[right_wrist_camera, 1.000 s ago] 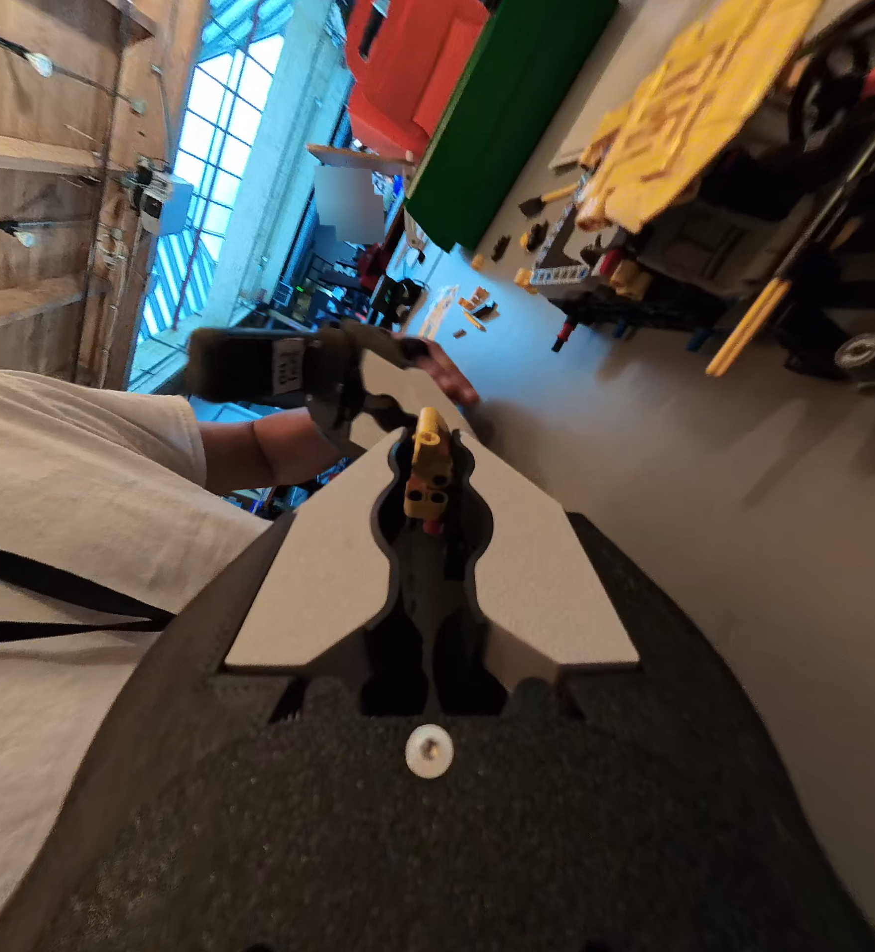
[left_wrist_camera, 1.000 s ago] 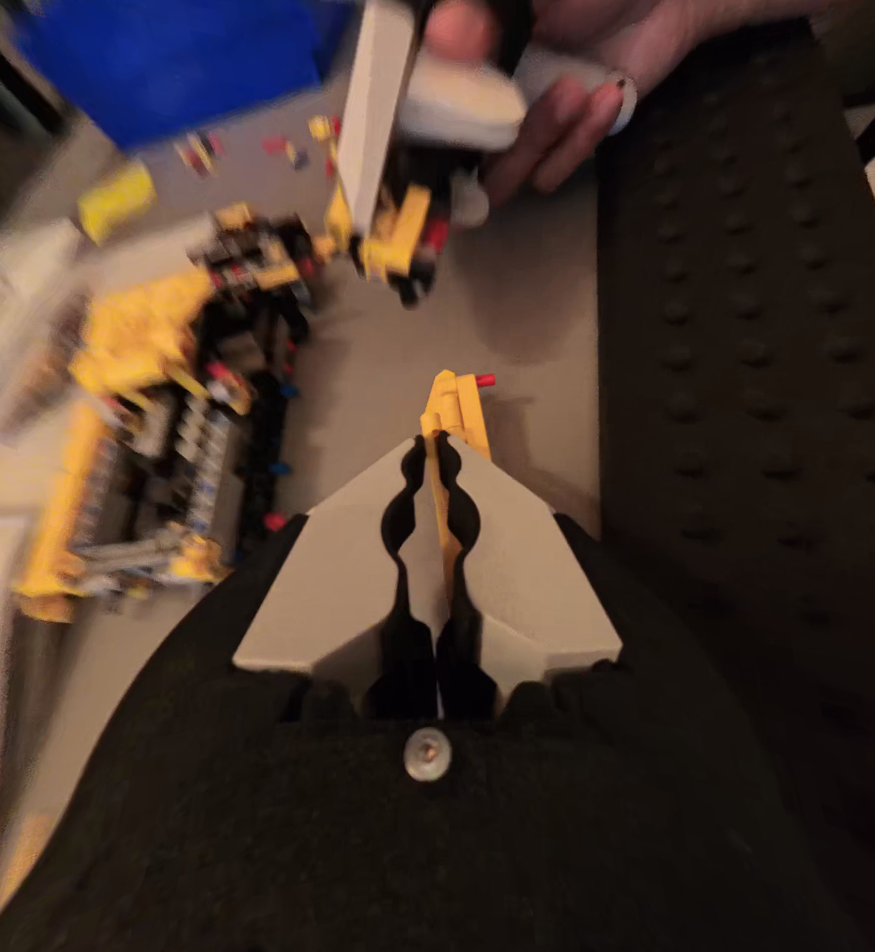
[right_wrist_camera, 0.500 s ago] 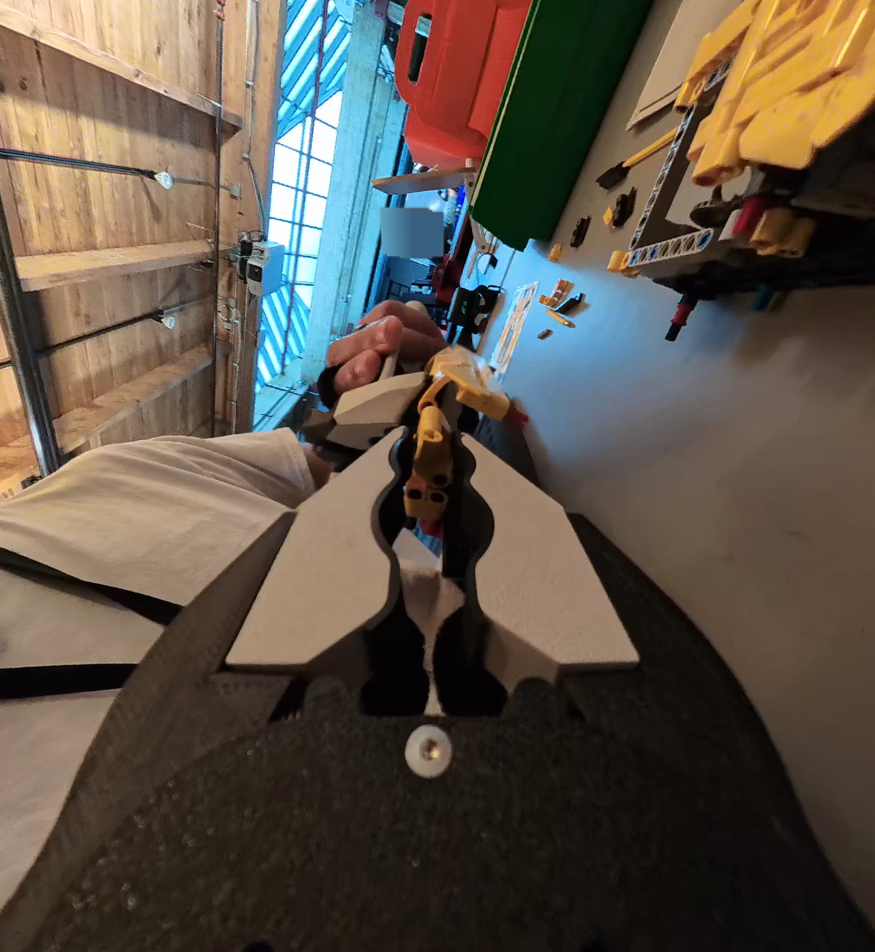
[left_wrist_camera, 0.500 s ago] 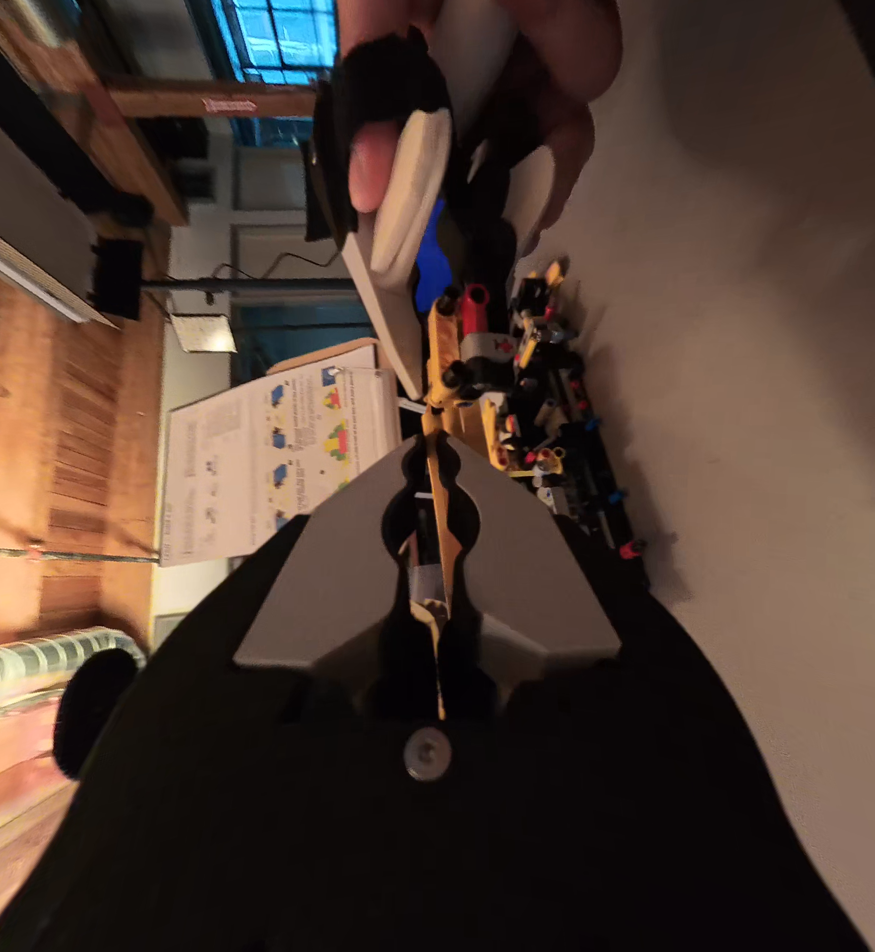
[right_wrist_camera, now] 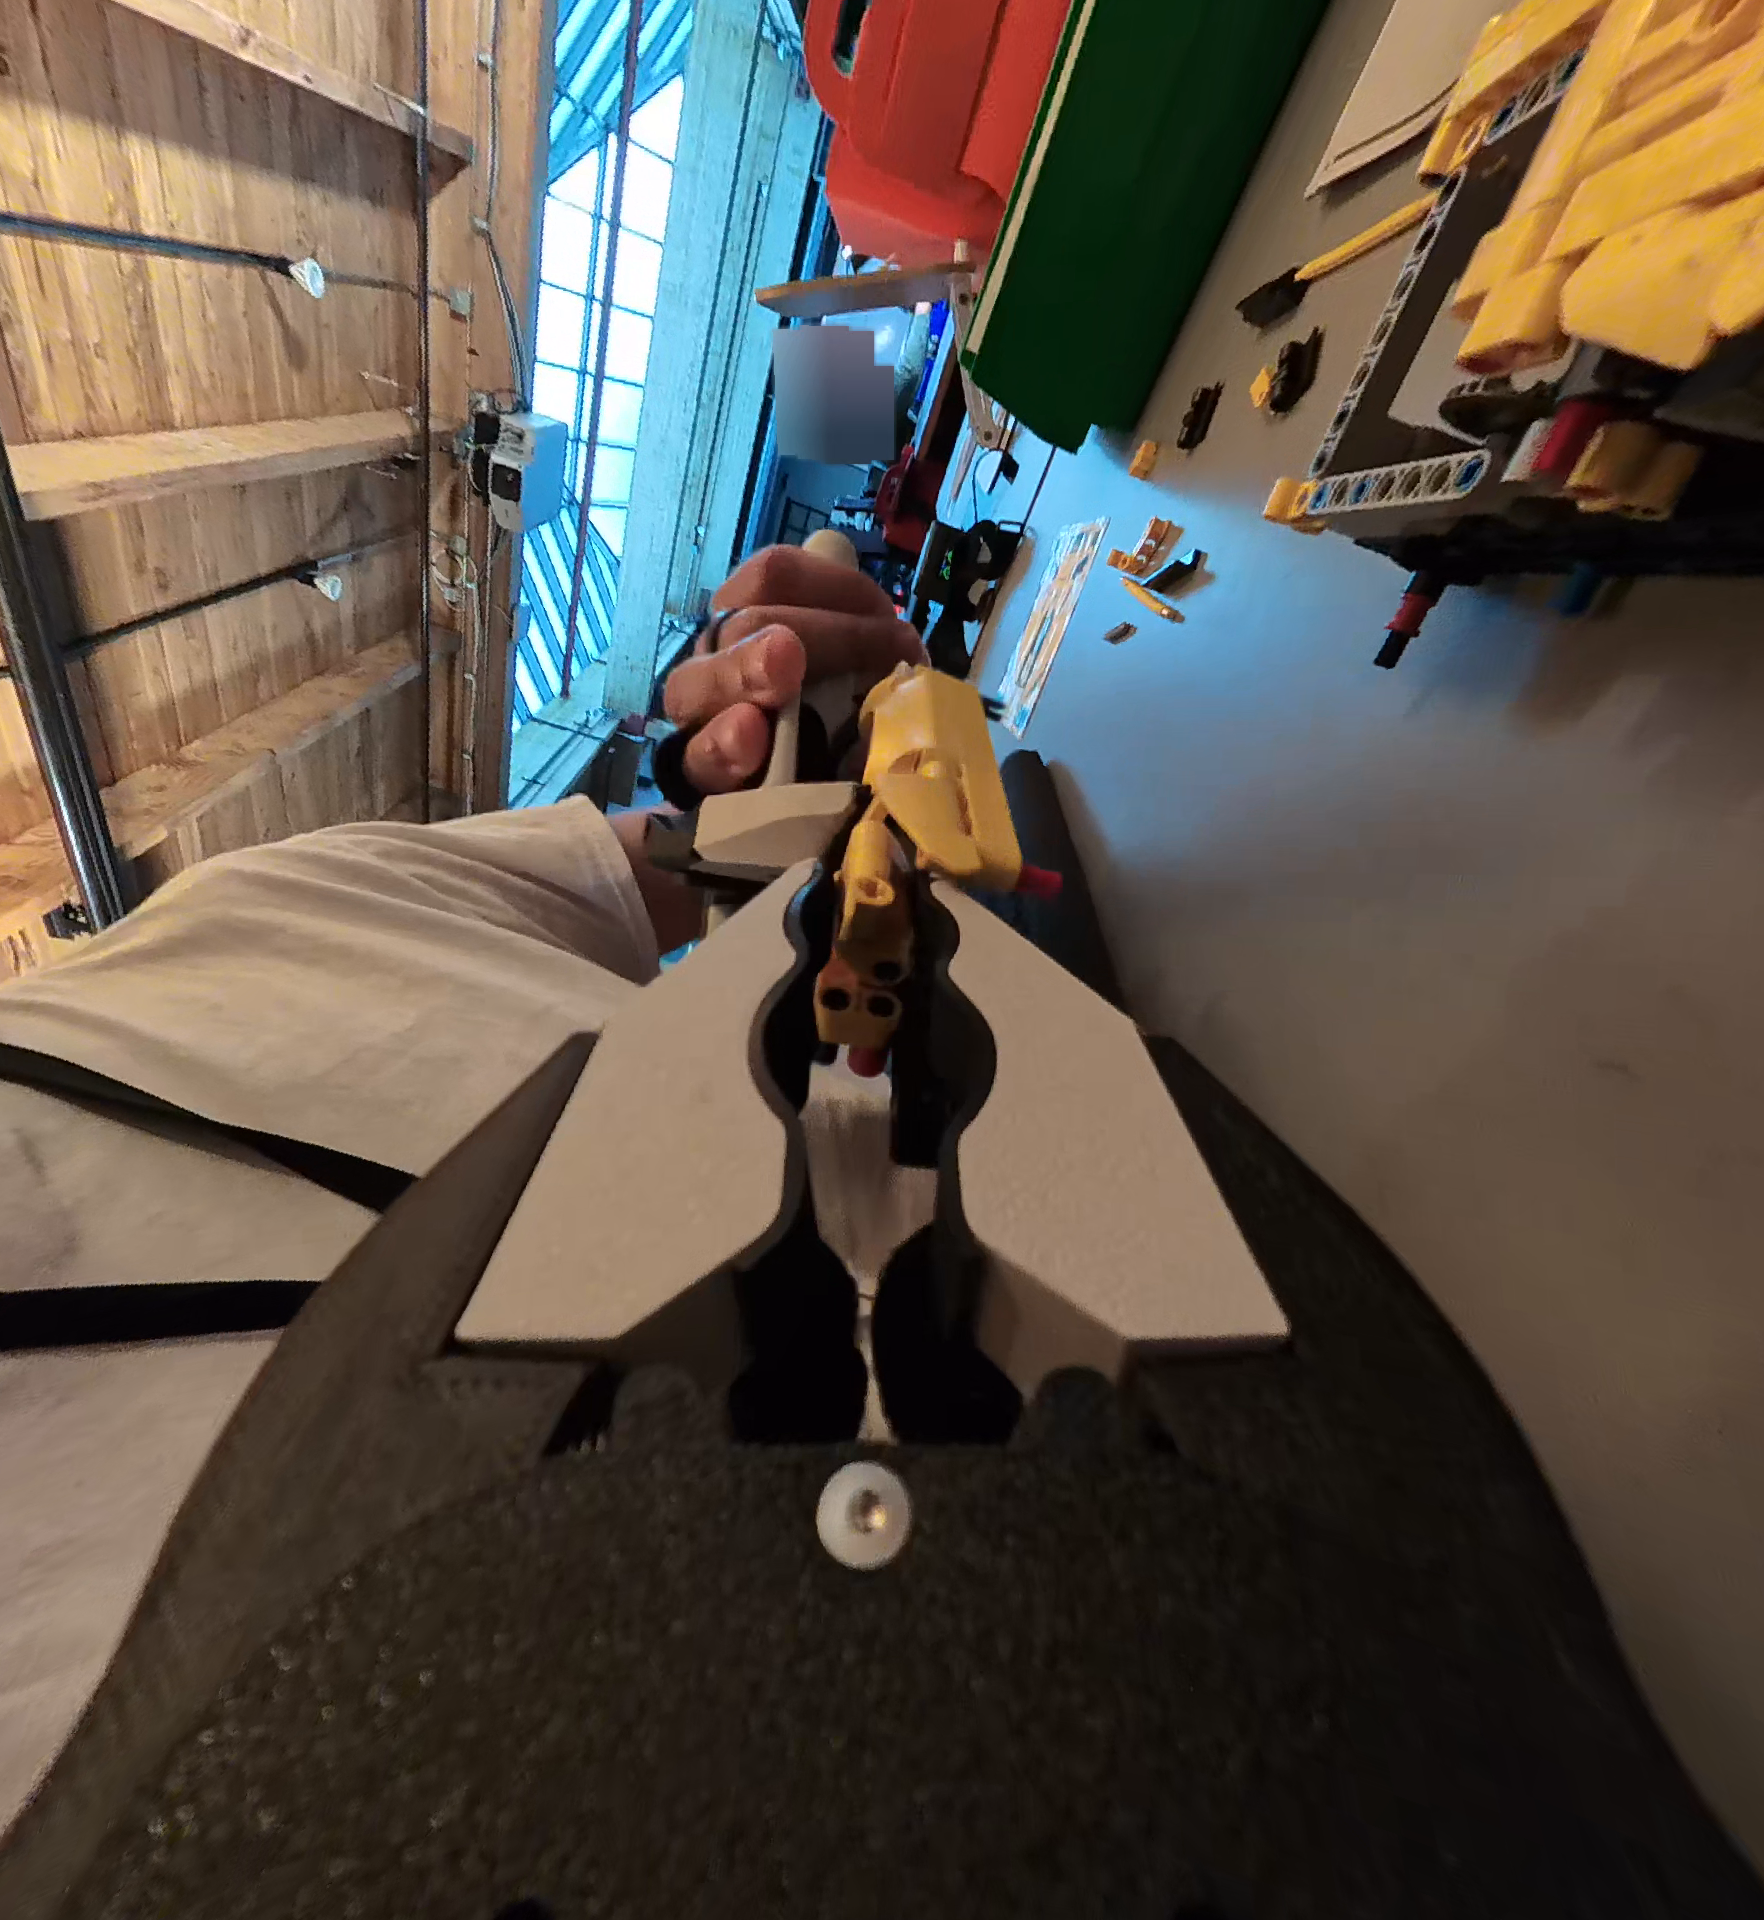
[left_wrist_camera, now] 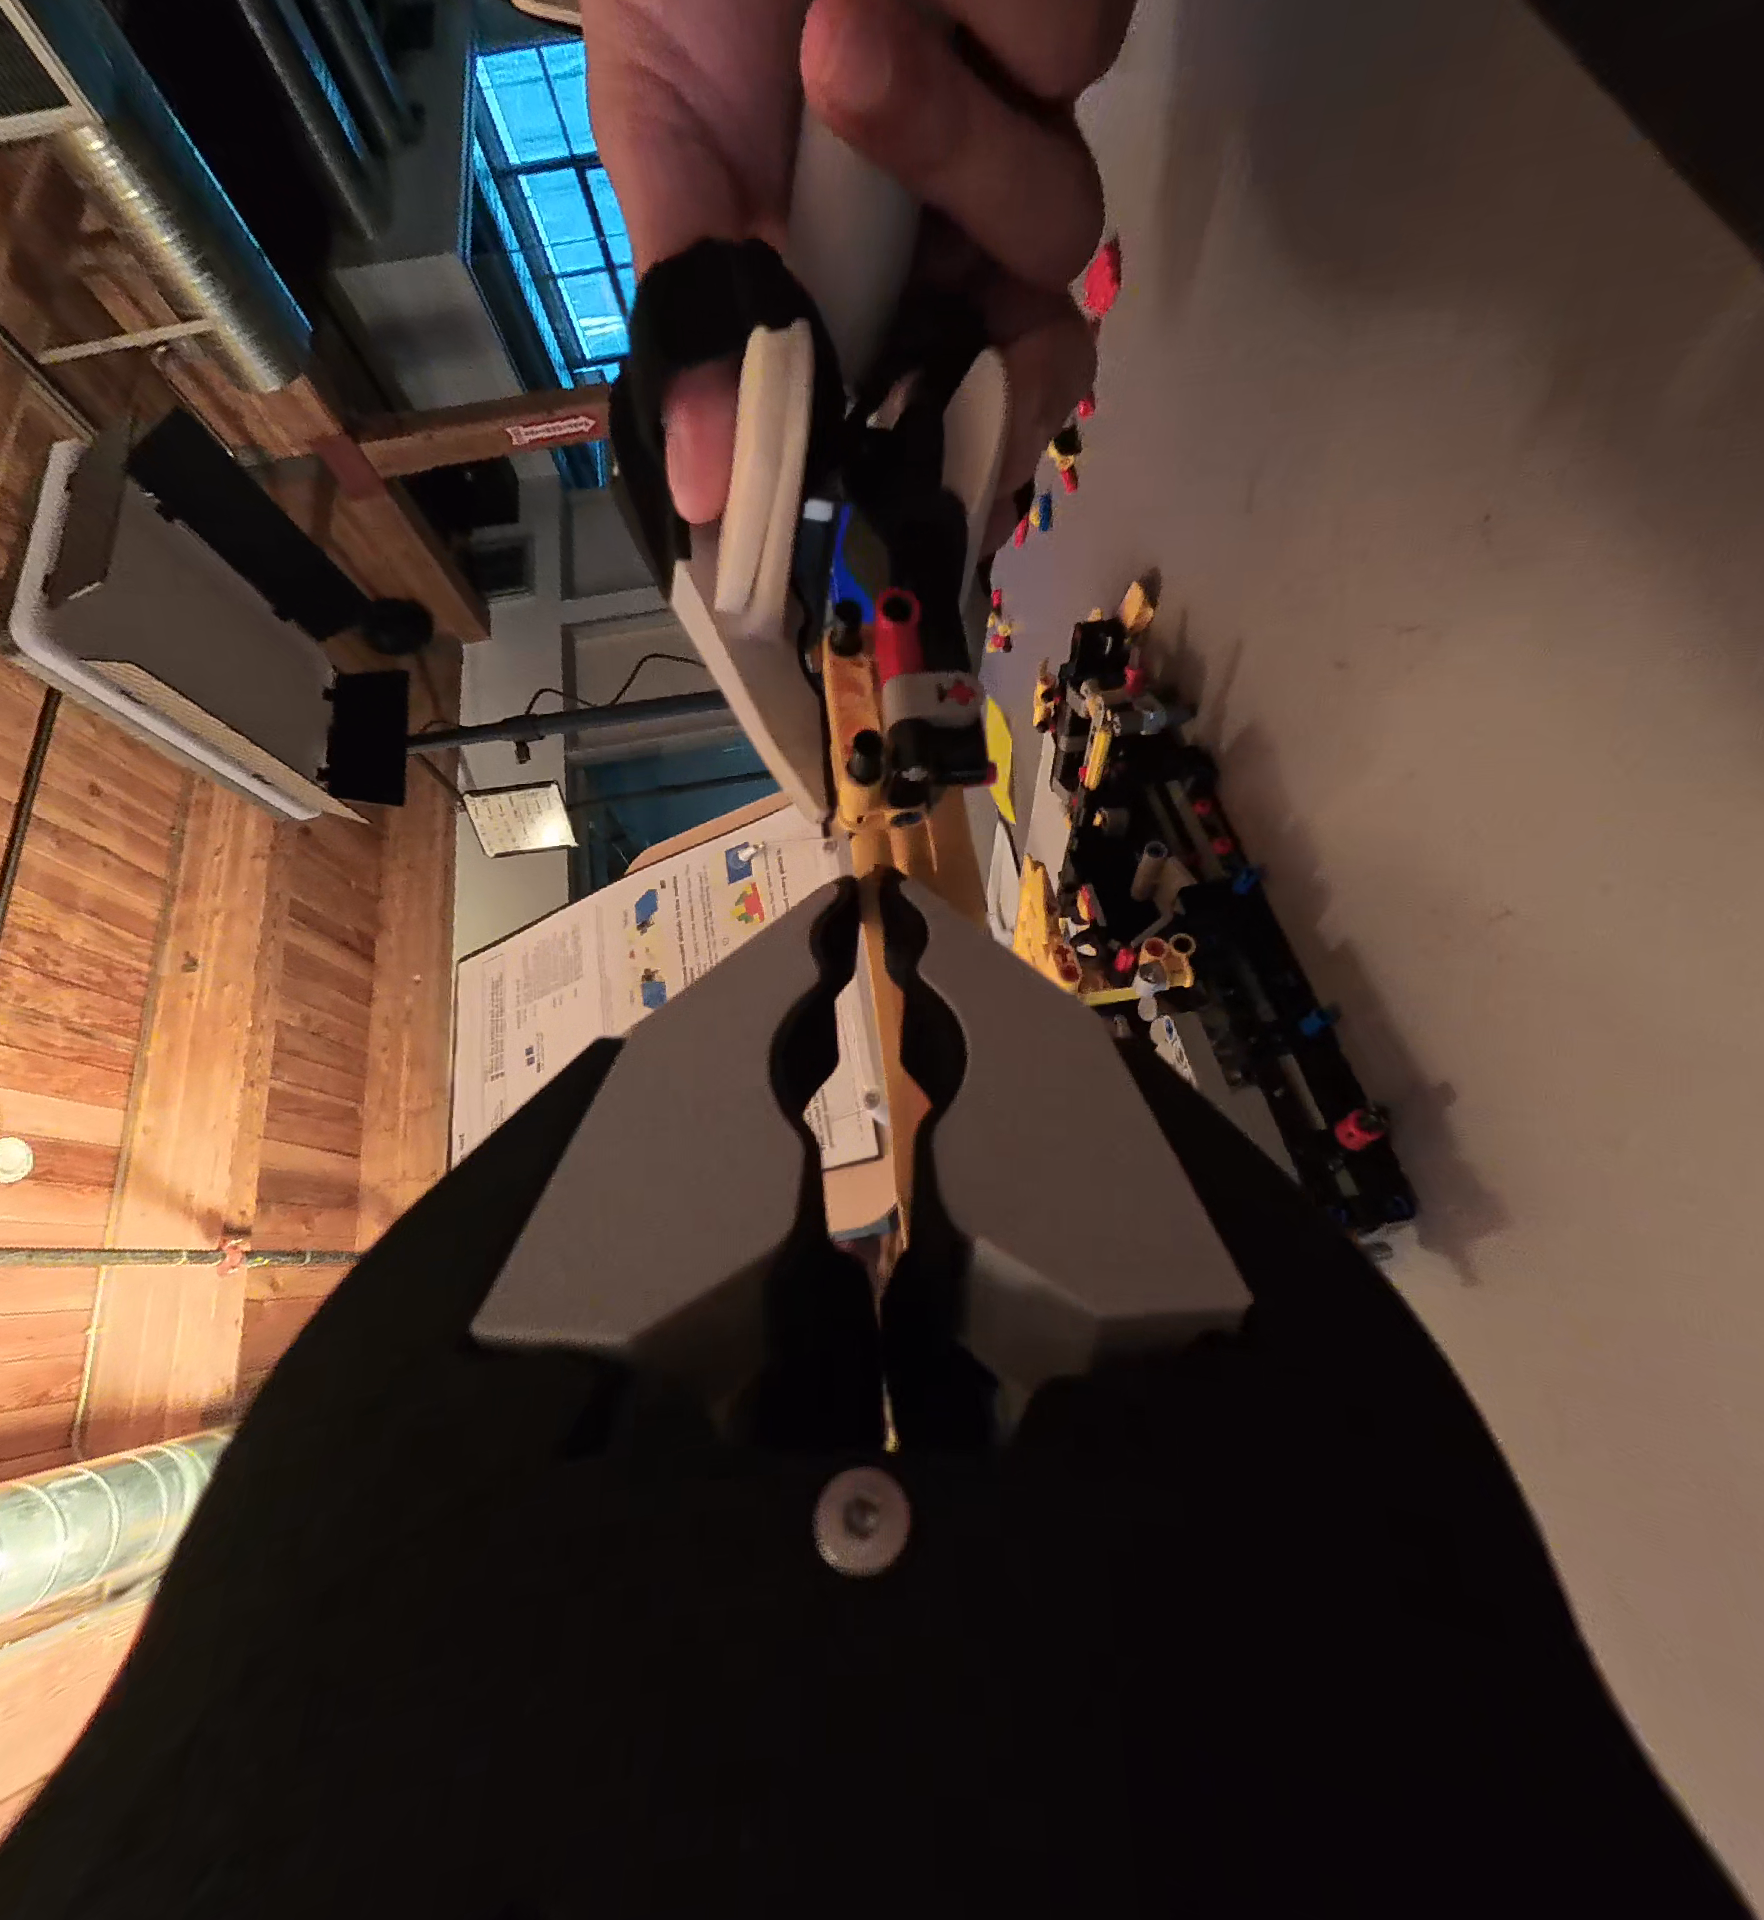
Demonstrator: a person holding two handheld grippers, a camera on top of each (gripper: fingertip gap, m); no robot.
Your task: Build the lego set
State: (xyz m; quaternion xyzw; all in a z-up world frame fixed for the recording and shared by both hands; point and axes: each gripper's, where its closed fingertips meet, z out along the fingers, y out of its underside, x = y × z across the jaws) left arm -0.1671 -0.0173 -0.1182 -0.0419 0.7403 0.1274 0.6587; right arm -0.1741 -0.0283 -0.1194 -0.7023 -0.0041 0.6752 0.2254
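My left gripper [left_wrist_camera: 873, 888] is shut on a thin yellow panel [left_wrist_camera: 883, 1049] held edge-on between its fingers. My right gripper [right_wrist_camera: 862, 883] is shut on a small yellow sub-assembly [right_wrist_camera: 857, 977] with black holes and a red pin. Both are held in the air with the two pieces meeting tip to tip. In the left wrist view the sub-assembly [left_wrist_camera: 873, 717] shows a yellow beam, a red pin and a grey part, gripped by the right gripper's fingers [left_wrist_camera: 753, 665] under a hand. In the right wrist view the yellow panel [right_wrist_camera: 935, 774] sits in the left gripper's fingers [right_wrist_camera: 769, 826].
The large yellow and black lego model [left_wrist_camera: 1169, 956] lies on the grey table [left_wrist_camera: 1480, 727]; it also shows in the right wrist view [right_wrist_camera: 1605, 239]. An instruction booklet [left_wrist_camera: 608, 997] stands behind it. Loose pieces [right_wrist_camera: 1153, 566], a green box [right_wrist_camera: 1117, 208] and a red box [right_wrist_camera: 909, 114] lie farther off. Both grippers' tips are close together, under 4 cm apart.
Both grippers have lifted and turned sideways and come together. The yellow panel and the small sub-assembly, apart a second ago, now touch. Both stay shut on their pieces.
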